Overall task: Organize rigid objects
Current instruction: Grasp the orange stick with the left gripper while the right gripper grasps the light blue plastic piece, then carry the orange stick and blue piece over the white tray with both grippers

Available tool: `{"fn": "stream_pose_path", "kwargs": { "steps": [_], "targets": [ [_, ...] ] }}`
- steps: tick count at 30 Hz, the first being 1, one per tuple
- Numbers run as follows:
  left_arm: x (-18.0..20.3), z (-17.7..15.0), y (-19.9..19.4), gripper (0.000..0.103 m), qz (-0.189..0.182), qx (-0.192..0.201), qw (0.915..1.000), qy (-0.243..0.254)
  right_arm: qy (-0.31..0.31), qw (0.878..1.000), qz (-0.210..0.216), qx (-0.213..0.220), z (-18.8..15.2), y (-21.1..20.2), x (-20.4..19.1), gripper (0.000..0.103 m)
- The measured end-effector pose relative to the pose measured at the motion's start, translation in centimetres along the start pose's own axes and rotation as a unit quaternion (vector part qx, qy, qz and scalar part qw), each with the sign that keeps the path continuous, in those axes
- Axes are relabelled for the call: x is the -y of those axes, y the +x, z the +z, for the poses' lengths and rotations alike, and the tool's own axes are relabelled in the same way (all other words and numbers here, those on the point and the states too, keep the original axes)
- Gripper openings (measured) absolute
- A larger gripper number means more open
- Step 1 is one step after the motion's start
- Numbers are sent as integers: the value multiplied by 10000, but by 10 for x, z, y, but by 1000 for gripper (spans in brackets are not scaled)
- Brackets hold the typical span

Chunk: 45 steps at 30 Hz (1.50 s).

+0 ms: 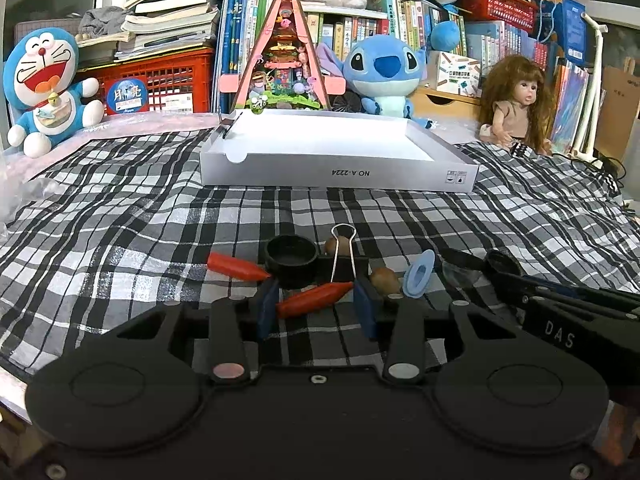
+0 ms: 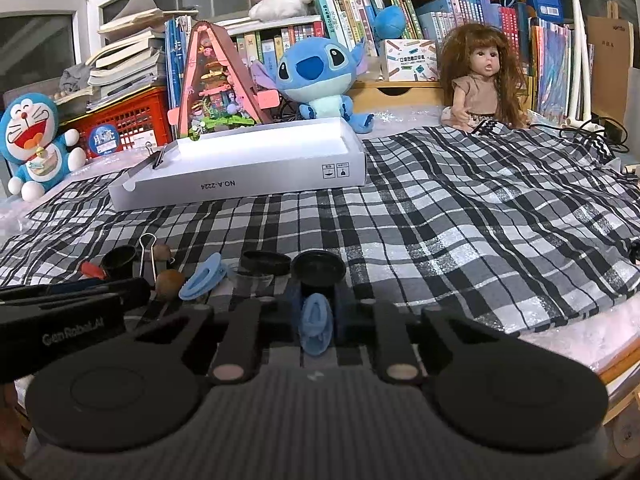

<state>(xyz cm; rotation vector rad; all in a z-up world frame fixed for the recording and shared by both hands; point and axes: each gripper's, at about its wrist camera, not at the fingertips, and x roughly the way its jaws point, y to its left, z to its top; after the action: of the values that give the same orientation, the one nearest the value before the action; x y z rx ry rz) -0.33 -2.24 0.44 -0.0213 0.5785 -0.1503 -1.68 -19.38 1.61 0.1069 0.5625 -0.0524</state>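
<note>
An orange-red tapered peg [image 1: 314,299] lies lengthwise between the blue pads of my left gripper [image 1: 316,306], which is shut on it just above the checked cloth. A second orange peg [image 1: 236,268], a black cup [image 1: 292,258], a silver-handled binder clip [image 1: 342,256], two brown balls [image 1: 384,280] and a light blue hair clip [image 1: 418,276] lie just beyond. My right gripper [image 2: 316,306] is shut on another light blue hair clip [image 2: 316,324], with a black lid [image 2: 318,270] right ahead of it.
A shallow white box [image 1: 340,172] stands open further back on the cloth, with a binder clip [image 2: 158,158] on its left rim. Plush toys, a doll [image 2: 480,80], red crates and books line the back. The cloth's right side [image 2: 500,220] is rumpled.
</note>
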Motion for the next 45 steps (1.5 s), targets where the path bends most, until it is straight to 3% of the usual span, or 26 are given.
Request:
{"fn": "stream_pose_path", "kwargs": {
  "steps": [14, 34, 45],
  "targets": [
    [4, 6, -14, 39, -83, 107, 9998, 122, -197, 9993, 260, 188, 3, -15, 3, 20],
    [3, 8, -19, 39, -120, 103, 9997, 168, -327, 9987, 373, 136, -1, -17, 6, 20],
    [2, 37, -13, 39, -223, 177, 9992, 277, -219, 9980, 590, 102, 22, -10, 8, 20]
  ]
}}
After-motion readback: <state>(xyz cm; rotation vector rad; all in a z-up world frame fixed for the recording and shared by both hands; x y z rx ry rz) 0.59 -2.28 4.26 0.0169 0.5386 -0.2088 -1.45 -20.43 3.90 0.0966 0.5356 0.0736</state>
